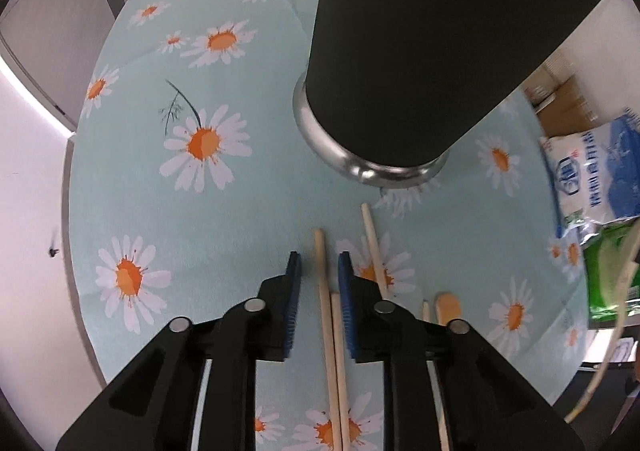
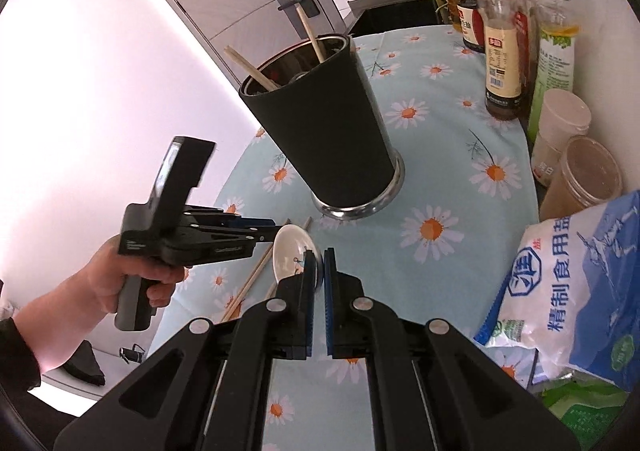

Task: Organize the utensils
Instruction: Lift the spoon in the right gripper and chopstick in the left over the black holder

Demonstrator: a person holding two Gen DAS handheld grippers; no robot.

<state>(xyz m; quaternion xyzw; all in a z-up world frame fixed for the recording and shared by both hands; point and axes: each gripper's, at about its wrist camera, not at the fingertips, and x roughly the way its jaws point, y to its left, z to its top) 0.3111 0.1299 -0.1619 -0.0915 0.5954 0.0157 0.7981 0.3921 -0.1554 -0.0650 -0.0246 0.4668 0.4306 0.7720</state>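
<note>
Left gripper [image 1: 319, 265] spread apart, straddling 2 wooden chopsticks [image 1: 326, 307] lying on daisy tablecloth [image 1: 168, 179] at lower centre. Right gripper [image 2: 319, 265] pinching white ceramic spoon [image 2: 290, 251] at mid-frame. Black utensil holder [image 2: 320, 131] standing above centre, containing 2 more chopsticks [image 2: 310, 33]. Salt bag [image 2: 576, 291] lying at right edge.

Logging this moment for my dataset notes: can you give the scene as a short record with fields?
surface: daisy tablecloth
holder: black utensil holder, upright, chopsticks already inside
left tool: left tool, open, straddling a loose chopstick lying on the cloth
right tool: right tool, shut on a white spoon
other loose items: second chopstick right of the first
background: salt bag, sauce bottles
</note>
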